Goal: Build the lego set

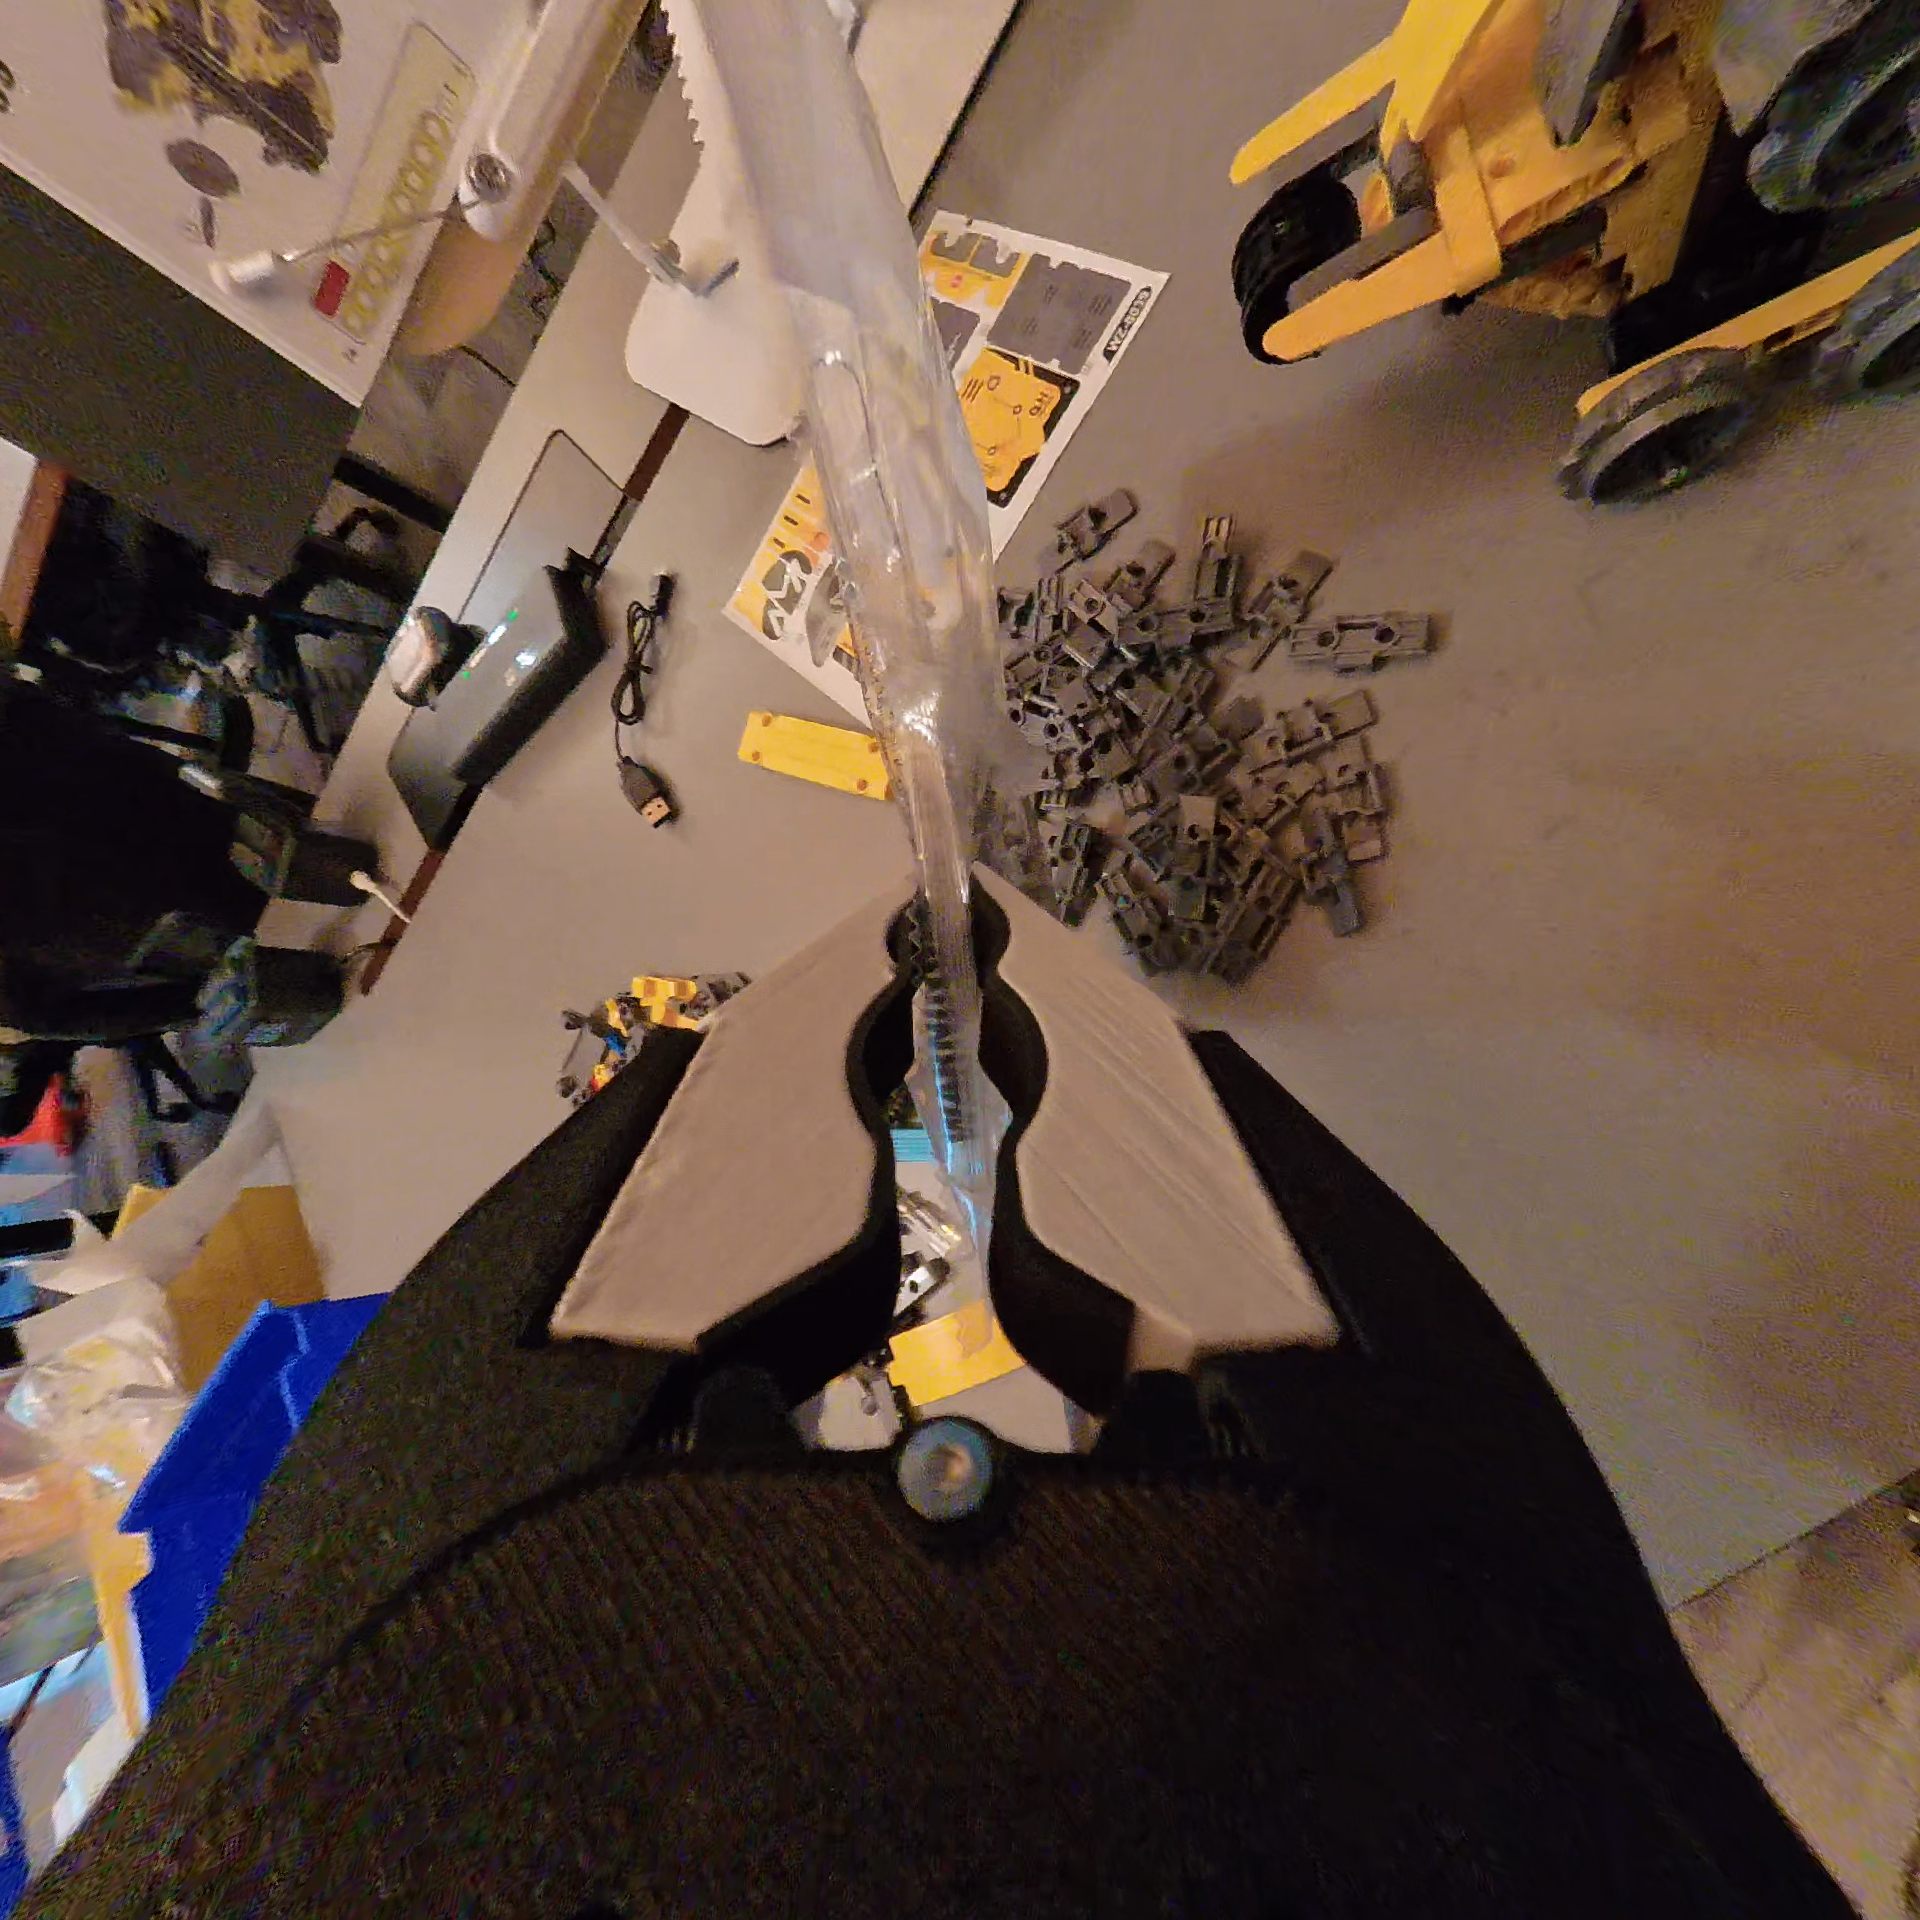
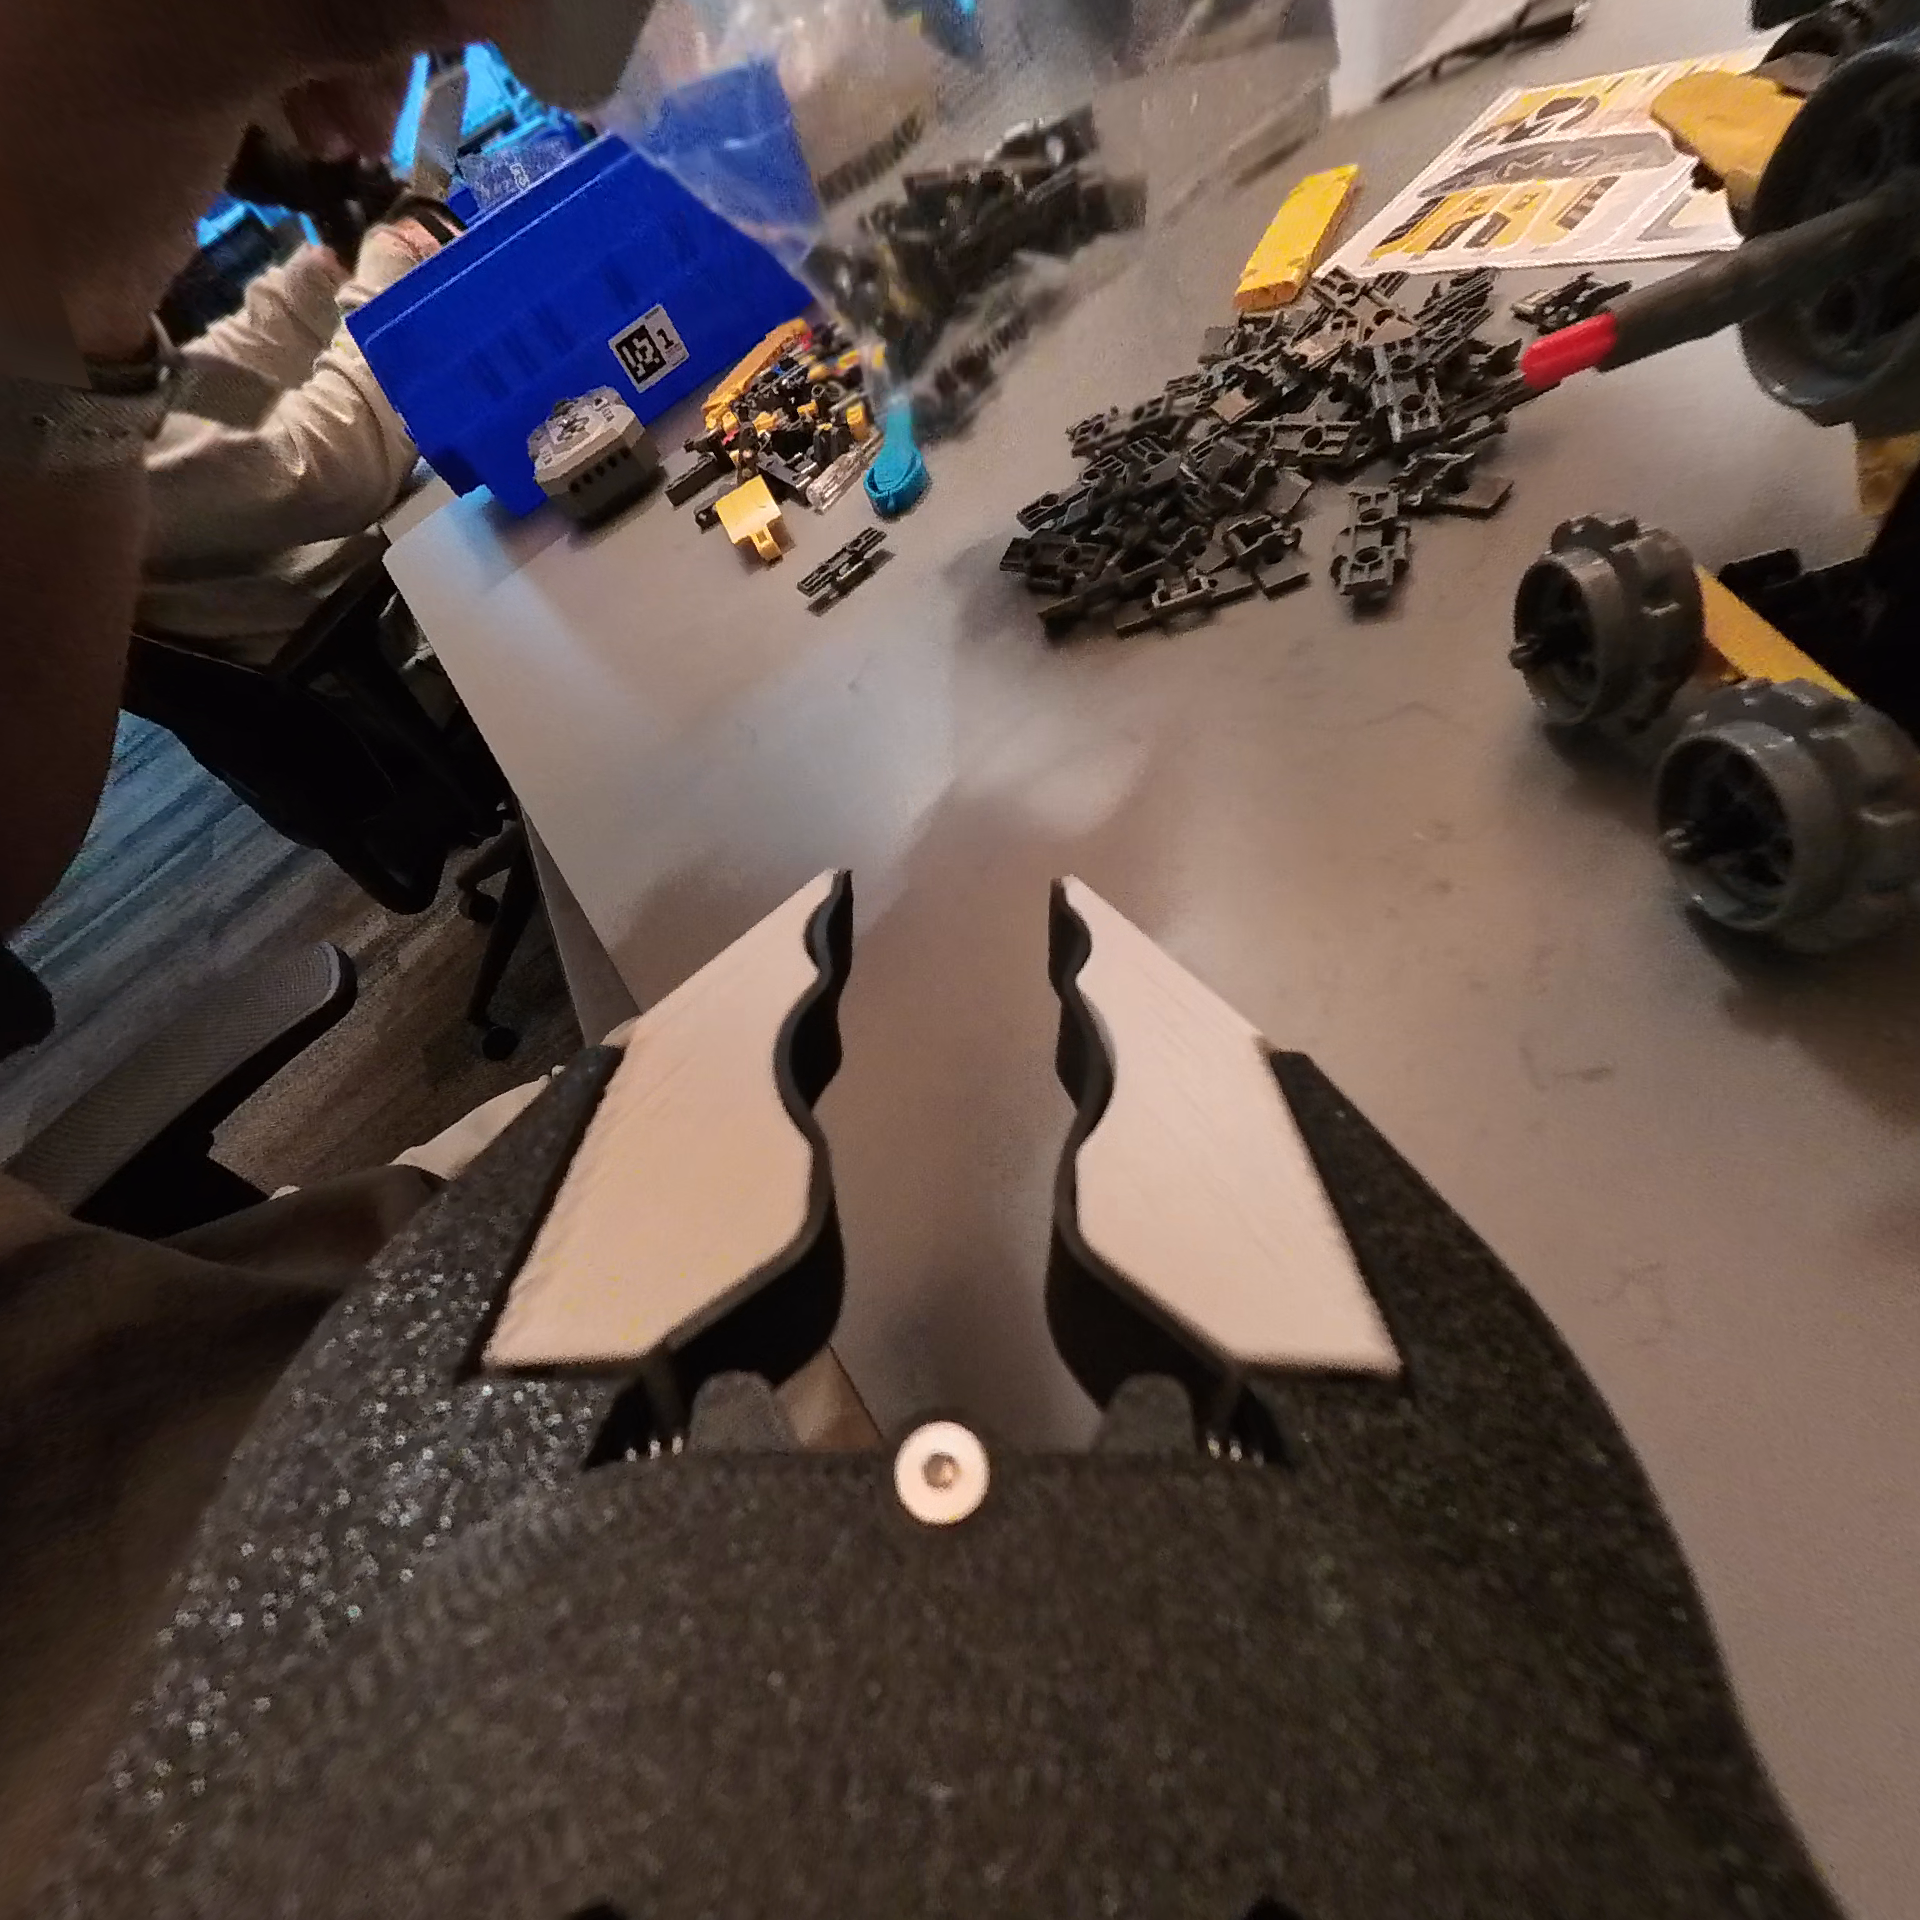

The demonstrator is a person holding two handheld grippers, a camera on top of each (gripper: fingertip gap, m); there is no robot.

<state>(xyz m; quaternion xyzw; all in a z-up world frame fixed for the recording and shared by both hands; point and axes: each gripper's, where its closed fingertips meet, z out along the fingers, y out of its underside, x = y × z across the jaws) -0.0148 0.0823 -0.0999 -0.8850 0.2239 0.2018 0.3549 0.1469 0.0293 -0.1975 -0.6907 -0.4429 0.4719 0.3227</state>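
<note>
My left gripper [image 1: 943, 894] is shut on a clear plastic bag [image 1: 894, 499], which stretches up and away from the fingertips above the grey table [image 1: 1558, 935]. The bag also shows, blurred, at the top of the right wrist view [image 2: 790, 135]; dark pieces show in or behind it. A pile of dark grey link pieces [image 1: 1195, 748] lies just right of the left fingertips. My right gripper [image 2: 951, 894] is open and empty, low over the bare table [image 2: 1039, 675], with the same pile [image 2: 1278, 457] ahead of it.
A yellow and black vehicle model [image 1: 1621, 187] stands at the far right; its grey wheels [image 2: 1766, 821] are right of my right gripper. A sticker sheet [image 1: 1029, 343], a yellow plate [image 1: 816, 753], mixed small parts [image 2: 790, 426] and a blue bin [image 2: 582, 312] surround the pile. A person sits left. Some 20 cm of space lies between my two pairs of fingers. My left gripper is the nearer one to the yellow plate [image 1: 816, 753]: about 20 cm, against 35 cm. It turns up in the right wrist view [image 2: 1295, 227] as well.
</note>
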